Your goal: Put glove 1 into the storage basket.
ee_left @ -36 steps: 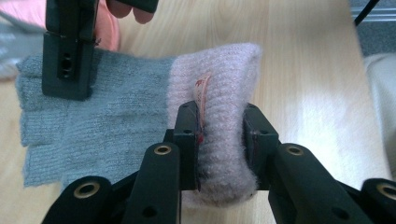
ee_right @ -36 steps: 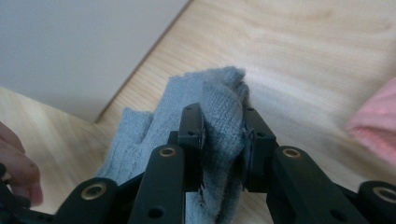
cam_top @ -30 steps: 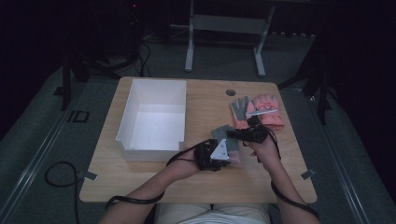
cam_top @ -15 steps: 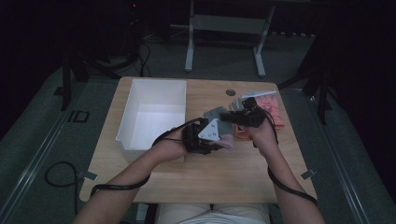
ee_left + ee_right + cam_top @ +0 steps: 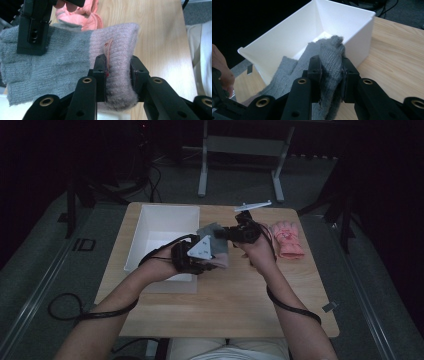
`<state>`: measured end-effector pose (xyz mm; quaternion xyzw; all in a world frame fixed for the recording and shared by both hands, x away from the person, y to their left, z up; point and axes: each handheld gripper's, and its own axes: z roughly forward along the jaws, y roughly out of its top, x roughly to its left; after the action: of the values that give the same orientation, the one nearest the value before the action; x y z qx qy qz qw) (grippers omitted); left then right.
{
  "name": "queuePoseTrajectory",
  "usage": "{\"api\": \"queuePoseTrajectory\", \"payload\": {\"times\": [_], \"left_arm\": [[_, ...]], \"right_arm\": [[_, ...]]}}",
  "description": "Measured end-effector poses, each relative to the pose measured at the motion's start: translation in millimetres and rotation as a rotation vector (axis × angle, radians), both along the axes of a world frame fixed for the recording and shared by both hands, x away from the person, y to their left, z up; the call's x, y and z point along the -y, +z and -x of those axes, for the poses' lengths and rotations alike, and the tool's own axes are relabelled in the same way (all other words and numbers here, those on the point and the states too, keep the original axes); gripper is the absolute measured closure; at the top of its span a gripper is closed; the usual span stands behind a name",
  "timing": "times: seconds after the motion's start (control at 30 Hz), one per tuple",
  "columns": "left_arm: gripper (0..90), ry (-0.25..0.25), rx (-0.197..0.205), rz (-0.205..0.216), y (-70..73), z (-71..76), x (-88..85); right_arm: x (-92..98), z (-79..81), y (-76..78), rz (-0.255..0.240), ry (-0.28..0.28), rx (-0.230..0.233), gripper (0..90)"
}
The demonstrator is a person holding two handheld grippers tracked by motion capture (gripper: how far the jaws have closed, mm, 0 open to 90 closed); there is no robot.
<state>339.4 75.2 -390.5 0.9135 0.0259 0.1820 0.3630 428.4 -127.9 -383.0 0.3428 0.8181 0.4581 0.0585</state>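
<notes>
Above table [image 5: 225,300], both tools have raised grey glove [image 5: 62,57] toward white bin [image 5: 294,37].

Dim, dark-edged high view; both gripper views brighter, sharp, evenly lit.

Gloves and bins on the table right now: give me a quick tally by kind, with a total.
Grey glove with a pink cuff, held between both tongs: 1
Pink glove lying on the table: 1
White bin: 1
Total: 3
</notes>
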Motion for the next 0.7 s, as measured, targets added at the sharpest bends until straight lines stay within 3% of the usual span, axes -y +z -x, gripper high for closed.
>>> {"api": "queuePoseTrajectory", "payload": {"times": [0.37, 0.7], "left_arm": [[71.2, 0.04, -0.036, -0.044, -1.7, -5.7, -44.5], [71.2, 0.062, -0.082, -0.075, -16.9, -9.3, -90.8]], "right_arm": [[-50.9, -7.6, -2.4, 0.005, 0.04, 0.001, 74.2], [-102.3, -13.7, -19.0, 0.005, 0.069, -0.041, 74.2]]}}
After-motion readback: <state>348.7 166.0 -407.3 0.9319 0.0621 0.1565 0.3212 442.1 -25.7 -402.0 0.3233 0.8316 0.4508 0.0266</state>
